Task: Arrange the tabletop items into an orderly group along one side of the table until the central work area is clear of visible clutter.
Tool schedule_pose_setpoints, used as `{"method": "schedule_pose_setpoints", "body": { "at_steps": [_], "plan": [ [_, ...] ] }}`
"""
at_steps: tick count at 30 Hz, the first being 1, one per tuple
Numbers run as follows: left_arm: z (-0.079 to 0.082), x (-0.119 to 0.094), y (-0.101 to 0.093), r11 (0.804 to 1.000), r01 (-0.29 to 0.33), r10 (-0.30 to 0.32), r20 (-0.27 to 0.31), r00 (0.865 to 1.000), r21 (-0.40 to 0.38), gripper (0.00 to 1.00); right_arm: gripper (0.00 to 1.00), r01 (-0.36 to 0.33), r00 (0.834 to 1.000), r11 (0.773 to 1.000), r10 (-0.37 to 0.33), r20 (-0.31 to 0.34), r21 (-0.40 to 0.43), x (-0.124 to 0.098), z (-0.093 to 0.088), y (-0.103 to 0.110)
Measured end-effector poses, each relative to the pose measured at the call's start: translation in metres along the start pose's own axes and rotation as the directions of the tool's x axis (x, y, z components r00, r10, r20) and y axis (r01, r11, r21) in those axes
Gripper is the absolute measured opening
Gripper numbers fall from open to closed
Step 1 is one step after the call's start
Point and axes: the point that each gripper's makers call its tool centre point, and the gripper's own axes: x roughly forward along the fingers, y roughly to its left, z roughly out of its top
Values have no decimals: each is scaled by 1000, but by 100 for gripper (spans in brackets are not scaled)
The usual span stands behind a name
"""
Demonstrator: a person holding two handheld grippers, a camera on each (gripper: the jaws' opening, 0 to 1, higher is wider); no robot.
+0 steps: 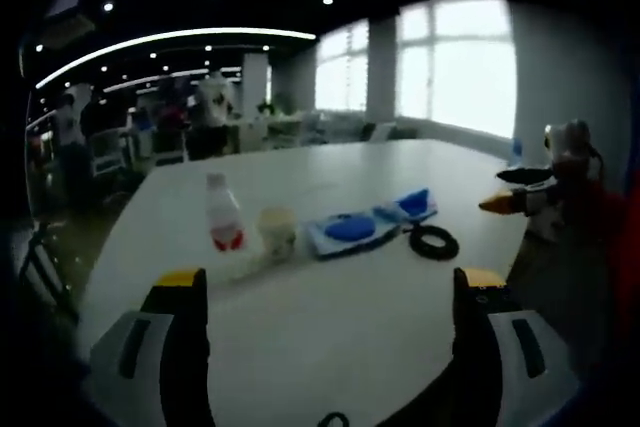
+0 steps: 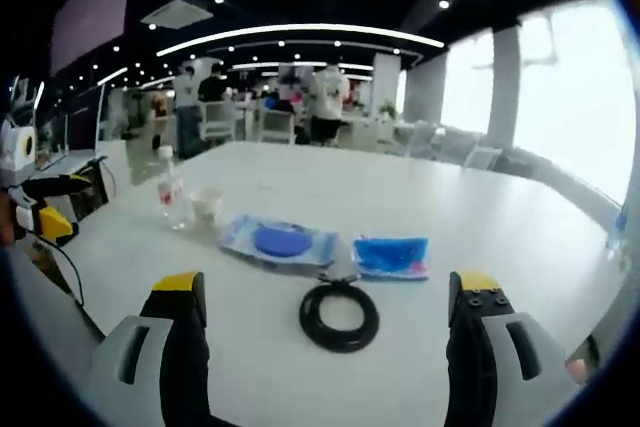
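A wide, smooth white bench [image 2: 480, 217] stood in a large dim office with curved ceiling light strips and bright windows. Four kinds of items lay in a loose row ahead of both grippers. In the right gripper view, a black rubbery ring [image 2: 339, 315] lay nearest, centred just beyond the open jaws of the right gripper [image 2: 325, 299], which held nothing. Past the ring sat two flat, crinkly plastic pouches: one [image 2: 280, 241] with a round blue disc inside, and a smaller blue one [image 2: 391, 255] to its right. Farther left stood one pale paper cup [image 2: 207, 205] and one clear plastic bottle [image 2: 171, 193] with a red label. The left gripper [image 1: 330, 292] also had its yellow-tipped jaws spread apart and empty, the bottle and cup just beyond its left jaw. Several people stood at desks in the background.
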Motion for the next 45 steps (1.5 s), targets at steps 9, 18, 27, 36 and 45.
{"method": "schedule_pose_setpoints", "body": {
  "at_steps": [9, 18, 27, 36, 45],
  "plan": [
    [-1, 3, 1, 1000, 0, 1, -8, 1000, 14, 99, 100, -8, 1000, 1000, 8, 8, -10, -1, 0, 0],
    [-2, 7, 0, 1000, 17, -17, -13, 1000, 2, 99, 100, 17, 999, 1000, -17, 27, 12, -2, 3, -7],
    [-5, 4, 10, 999, -25, 25, -18, 1000, -24, 99, 100, 13, 999, 1000, -14, 47, 20, -4, 8, -4],
    [11, 12, 4, 999, -26, 27, 18, 999, -20, 98, 100, 5, 999, 1000, -7, 51, 26, -4, 8, -3],
    [2, 12, 6, 999, -19, 19, 2, 1000, -27, 97, 100, 2, 999, 1000, -3, 41, 19, -3, 6, -2]
  ]
}}
